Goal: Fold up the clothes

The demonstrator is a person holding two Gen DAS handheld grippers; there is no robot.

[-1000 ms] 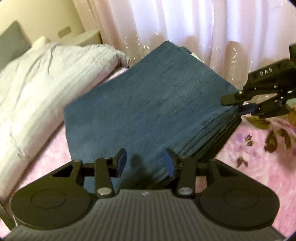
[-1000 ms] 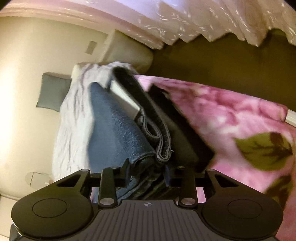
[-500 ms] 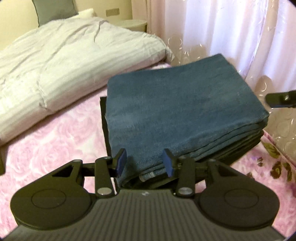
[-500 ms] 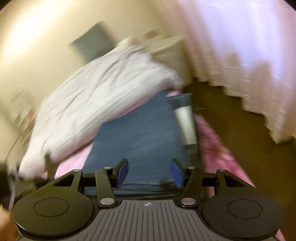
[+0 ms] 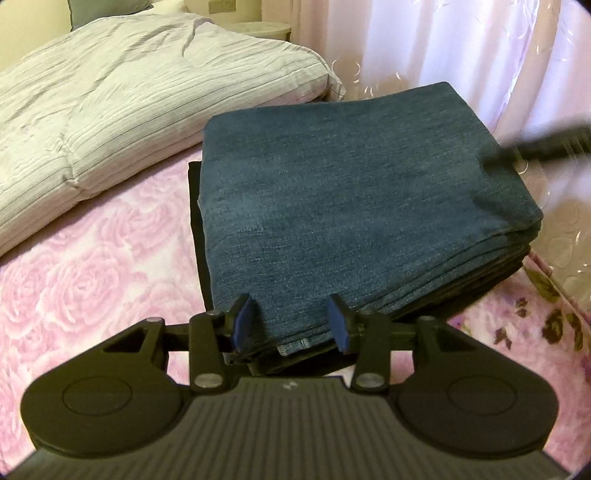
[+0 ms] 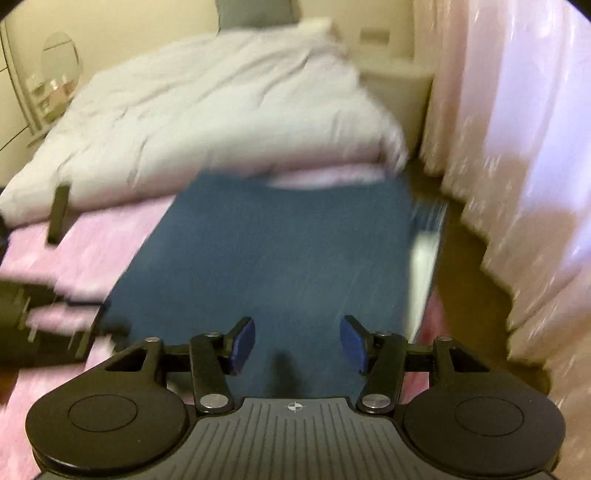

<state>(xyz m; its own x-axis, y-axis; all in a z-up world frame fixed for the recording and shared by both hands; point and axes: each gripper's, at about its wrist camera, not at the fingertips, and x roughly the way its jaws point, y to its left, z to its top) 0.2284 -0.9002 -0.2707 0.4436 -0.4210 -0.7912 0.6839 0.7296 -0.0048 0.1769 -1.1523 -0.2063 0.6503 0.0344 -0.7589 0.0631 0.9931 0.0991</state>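
A folded pair of blue jeans (image 5: pixel 351 192) lies flat on top of a darker folded garment (image 5: pixel 195 221) on the bed. My left gripper (image 5: pixel 291 325) is at the stack's near edge. Its jaws are opening, and the jeans' hem lies between the blue pads without being pinched. The right wrist view is blurred. There my right gripper (image 6: pixel 297 343) hovers open over the jeans (image 6: pixel 277 258) with nothing between its pads. From the left wrist it shows only as a dark blurred streak (image 5: pixel 546 144) above the stack's far right corner.
A pink rose-patterned blanket (image 5: pixel 92 277) covers the bed. A bulky striped white duvet (image 5: pixel 129 92) is heaped to the left, behind the stack. Sheer pink curtains (image 5: pixel 461 44) hang close on the right, and a pale nightstand (image 5: pixel 258 27) stands at the back.
My right gripper let go of the jeans' corner, rolled upright and lifted above the stack. The left gripper rolled level and shifted along the near edge, which now lies between its pads.
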